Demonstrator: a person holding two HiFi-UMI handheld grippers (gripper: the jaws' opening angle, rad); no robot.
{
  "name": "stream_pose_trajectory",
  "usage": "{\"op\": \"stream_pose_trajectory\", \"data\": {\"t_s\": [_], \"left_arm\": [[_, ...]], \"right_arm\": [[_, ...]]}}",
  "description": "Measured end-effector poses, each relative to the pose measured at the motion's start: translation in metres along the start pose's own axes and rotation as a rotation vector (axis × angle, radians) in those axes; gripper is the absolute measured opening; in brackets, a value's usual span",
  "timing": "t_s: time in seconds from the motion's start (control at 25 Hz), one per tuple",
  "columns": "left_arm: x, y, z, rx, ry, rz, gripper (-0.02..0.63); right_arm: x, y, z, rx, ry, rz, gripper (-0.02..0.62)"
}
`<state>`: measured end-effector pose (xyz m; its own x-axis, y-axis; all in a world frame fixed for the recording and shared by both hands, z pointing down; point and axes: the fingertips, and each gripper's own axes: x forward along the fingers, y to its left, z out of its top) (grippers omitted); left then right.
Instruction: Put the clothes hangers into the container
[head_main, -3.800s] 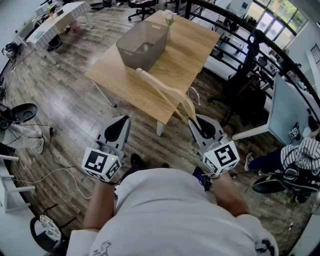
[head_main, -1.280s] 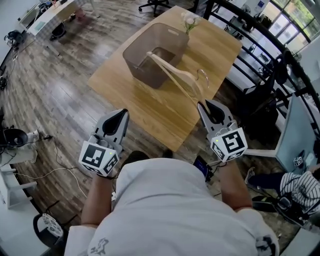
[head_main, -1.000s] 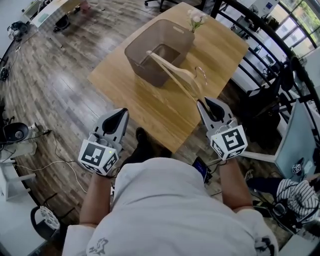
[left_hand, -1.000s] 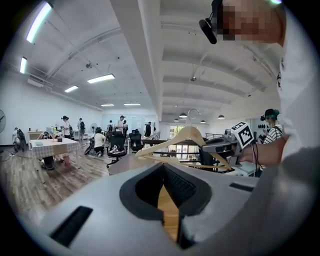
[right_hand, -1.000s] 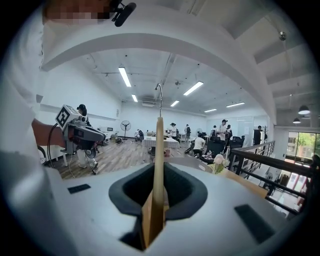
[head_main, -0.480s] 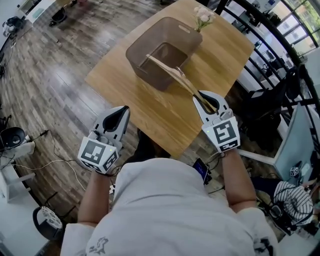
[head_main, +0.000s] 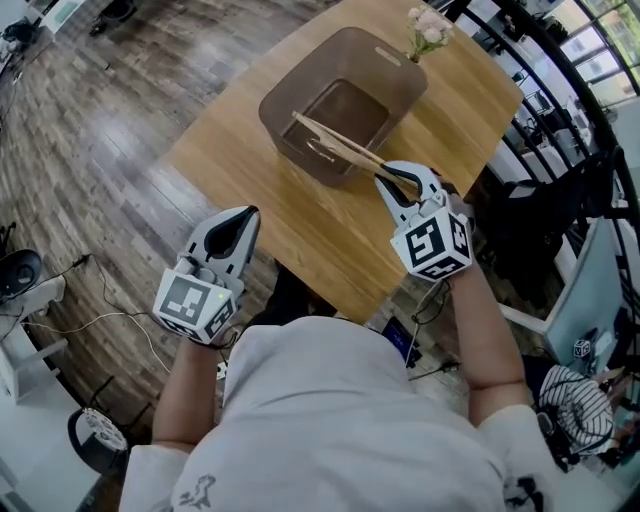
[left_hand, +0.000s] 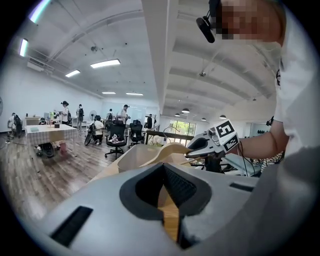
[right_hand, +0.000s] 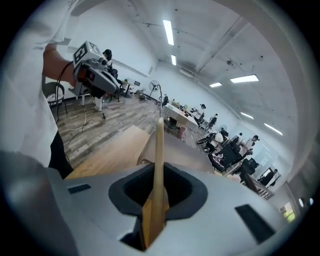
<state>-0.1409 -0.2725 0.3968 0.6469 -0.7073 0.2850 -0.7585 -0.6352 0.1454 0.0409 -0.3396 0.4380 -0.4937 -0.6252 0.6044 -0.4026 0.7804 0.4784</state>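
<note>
A brown plastic container (head_main: 283, 88) stands on the wooden table (head_main: 240, 175). My right gripper (head_main: 388, 180) is shut on one end of a pale wooden hanger (head_main: 340, 147), and the hanger's far end reaches over the container's near rim into its opening. From the right gripper view the hanger (right_hand: 158, 150) runs straight out between the jaws toward the container (right_hand: 175, 147). My left gripper (head_main: 243, 216) hovers shut and holding nothing at the table's near edge, left of the container. Its own view takes in the hanger (left_hand: 167, 149) and the right gripper (left_hand: 212, 144).
A small vase of pale flowers (head_main: 424, 22) stands on the table just behind the container. Dark railings and office chairs (head_main: 545, 190) lie to the right, wood floor (head_main: 90, 150) to the left. Cables (head_main: 60, 320) trail on the floor at lower left.
The person has stepped up to the table. My right gripper has carried the hanger forward and lowered it, so its far end now lies over the container. The left gripper stayed shut.
</note>
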Motion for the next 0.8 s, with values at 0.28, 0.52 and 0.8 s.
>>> {"op": "stream_pose_trajectory", "data": {"t_s": [0.28, 0.52, 0.8], "left_arm": [[0.014, 0.025, -0.007, -0.02, 0.015, -0.006, 0.006], [0.02, 0.044, -0.009, -0.033, 0.023, -0.007, 0.006], [0.024, 0.057, -0.015, -0.057, 0.033, -0.006, 0.006]], "right_arm": [[0.051, -0.002, 0.005, -0.198, 0.092, 0.053, 0.06], [0.082, 0.001, -0.002, -0.334, 0.192, 0.098, 0.063], [0.112, 0.008, -0.005, -0.437, 0.26, 0.142, 0.061]]}}
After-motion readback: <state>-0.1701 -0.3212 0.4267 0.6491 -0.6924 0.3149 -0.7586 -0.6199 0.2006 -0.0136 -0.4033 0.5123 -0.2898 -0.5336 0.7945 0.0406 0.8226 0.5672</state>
